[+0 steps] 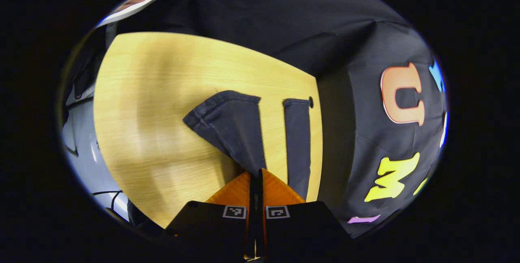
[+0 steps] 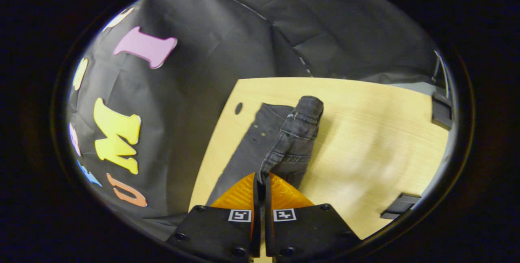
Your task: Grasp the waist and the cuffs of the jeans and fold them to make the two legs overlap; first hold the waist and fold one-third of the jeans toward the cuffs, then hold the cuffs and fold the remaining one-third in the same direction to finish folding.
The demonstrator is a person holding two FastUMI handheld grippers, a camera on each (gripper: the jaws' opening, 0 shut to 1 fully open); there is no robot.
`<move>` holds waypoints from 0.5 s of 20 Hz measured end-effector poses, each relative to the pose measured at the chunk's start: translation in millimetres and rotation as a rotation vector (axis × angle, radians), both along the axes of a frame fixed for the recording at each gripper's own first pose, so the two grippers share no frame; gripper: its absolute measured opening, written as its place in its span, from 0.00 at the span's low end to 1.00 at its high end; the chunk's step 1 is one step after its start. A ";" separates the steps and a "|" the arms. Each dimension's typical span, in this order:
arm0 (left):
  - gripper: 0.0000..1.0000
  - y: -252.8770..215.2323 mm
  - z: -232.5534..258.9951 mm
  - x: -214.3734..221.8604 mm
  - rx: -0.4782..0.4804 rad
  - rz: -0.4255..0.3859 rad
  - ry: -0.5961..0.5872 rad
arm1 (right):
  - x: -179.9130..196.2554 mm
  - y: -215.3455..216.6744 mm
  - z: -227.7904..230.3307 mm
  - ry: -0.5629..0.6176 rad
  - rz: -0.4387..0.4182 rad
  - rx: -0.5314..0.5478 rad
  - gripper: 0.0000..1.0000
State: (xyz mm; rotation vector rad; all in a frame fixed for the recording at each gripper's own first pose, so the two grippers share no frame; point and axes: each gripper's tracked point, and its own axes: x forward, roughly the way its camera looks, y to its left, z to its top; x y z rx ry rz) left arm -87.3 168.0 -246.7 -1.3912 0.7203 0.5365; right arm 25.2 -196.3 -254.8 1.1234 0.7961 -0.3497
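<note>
Dark jeans lie on a light wooden table (image 1: 154,92). In the left gripper view one leg (image 1: 235,125) rises from the table into my left gripper (image 1: 256,172), which is shut on its cloth; its hemmed end points away to the left. The other leg (image 1: 298,141) lies flat and straight beside it. In the right gripper view my right gripper (image 2: 261,175) is shut on a bunched, stitched waist part (image 2: 294,141) that is lifted off the table (image 2: 365,133). A flat part of the jeans (image 2: 252,145) lies to its left.
The jeans lie close to the table edge by the black cloth wall (image 1: 357,141). A small dark hole (image 1: 311,102) sits in the tabletop near that edge. Bare wood stretches to the other side. Dark brackets (image 2: 440,111) stand past the table's far edge.
</note>
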 end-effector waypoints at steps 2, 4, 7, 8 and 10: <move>0.04 8.8 8.8 36.5 -0.006 -0.012 -0.018 | 35.4 8.8 9.6 -0.036 0.035 -0.010 0.06; 0.04 16.0 12.9 72.9 -0.030 0.000 -0.032 | 66.6 11.9 13.1 -0.053 0.034 -0.009 0.06; 0.04 16.5 1.9 124.0 -0.009 -0.051 -0.026 | 112.9 21.9 0.4 -0.054 0.034 -0.031 0.05; 0.04 18.3 -3.0 138.7 -0.002 -0.064 -0.011 | 127.0 24.7 -3.6 -0.052 0.036 -0.035 0.05; 0.04 22.4 -5.6 172.8 -0.018 -0.057 -0.007 | 153.5 27.8 -8.4 -0.061 0.030 -0.045 0.10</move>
